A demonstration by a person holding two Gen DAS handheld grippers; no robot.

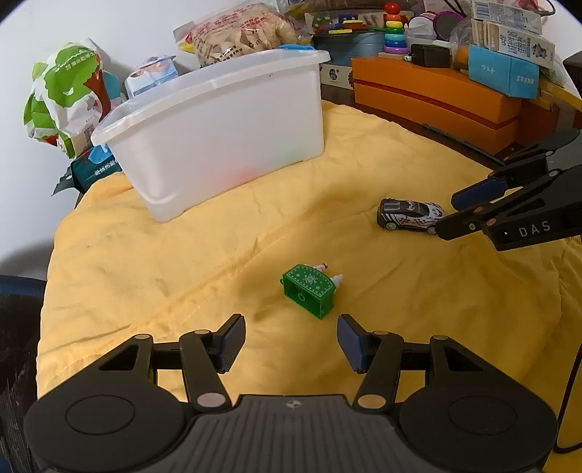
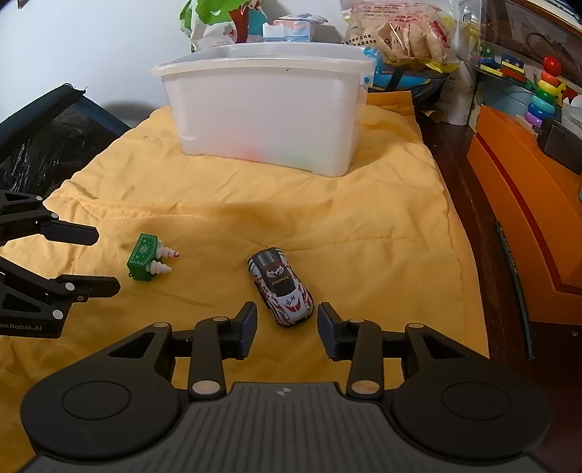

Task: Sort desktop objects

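A small green toy box (image 1: pixel 308 291) with white snowman figures lies on the yellow cloth (image 1: pixel 182 262), just ahead of my open left gripper (image 1: pixel 291 342). It also shows in the right wrist view (image 2: pixel 143 257). A white, red and black toy car (image 2: pixel 280 285) lies on the cloth with its nose between the fingertips of my open right gripper (image 2: pixel 287 329). In the left wrist view the car (image 1: pixel 409 215) sits right at the right gripper (image 1: pixel 451 214). The left gripper (image 2: pixel 105 260) shows at the left of the right wrist view. A white plastic bin (image 1: pixel 218 127) stands at the back.
Behind the bin are snack bags (image 1: pixel 240 32) and a green and white bag (image 1: pixel 65 91). Orange boxes (image 1: pixel 436 94), a ring stacker toy (image 1: pixel 394 32) and cartons (image 1: pixel 509 47) crowd the right. A dark chair (image 2: pixel 47 127) stands left of the cloth.
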